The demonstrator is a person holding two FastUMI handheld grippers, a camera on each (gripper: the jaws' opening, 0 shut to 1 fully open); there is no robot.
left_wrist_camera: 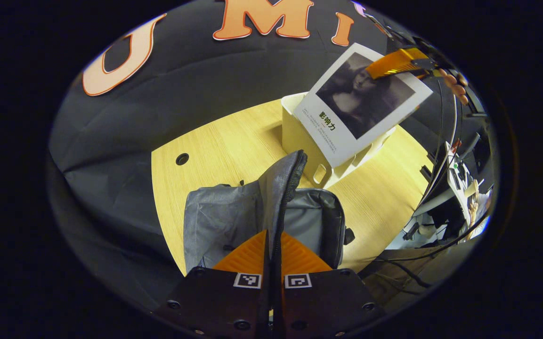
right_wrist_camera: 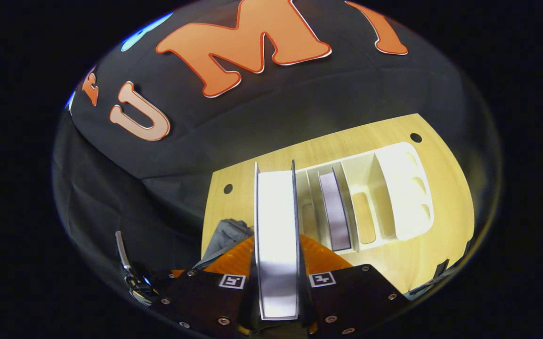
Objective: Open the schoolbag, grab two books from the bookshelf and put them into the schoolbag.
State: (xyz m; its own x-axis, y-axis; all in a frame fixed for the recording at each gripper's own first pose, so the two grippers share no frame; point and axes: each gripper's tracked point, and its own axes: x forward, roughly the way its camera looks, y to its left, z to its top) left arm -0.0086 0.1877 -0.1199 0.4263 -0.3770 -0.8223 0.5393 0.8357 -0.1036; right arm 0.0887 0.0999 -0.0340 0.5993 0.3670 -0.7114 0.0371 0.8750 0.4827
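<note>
left gripper view showed a pale wooden bench against black cloth, the left gripper jaws clamped on the grey schoolbag flap. the right gripper jaws gripped 1 book above the white bookshelf.

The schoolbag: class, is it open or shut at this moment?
Open. The left claw is shut on the schoolbag flap's zipper edge and holds it upright, exposing the grey lining of the main compartment behind.

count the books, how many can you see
2: one book clamped in the right gripper above the table; another book upright in the bookshelf. More could be hidden.
</note>
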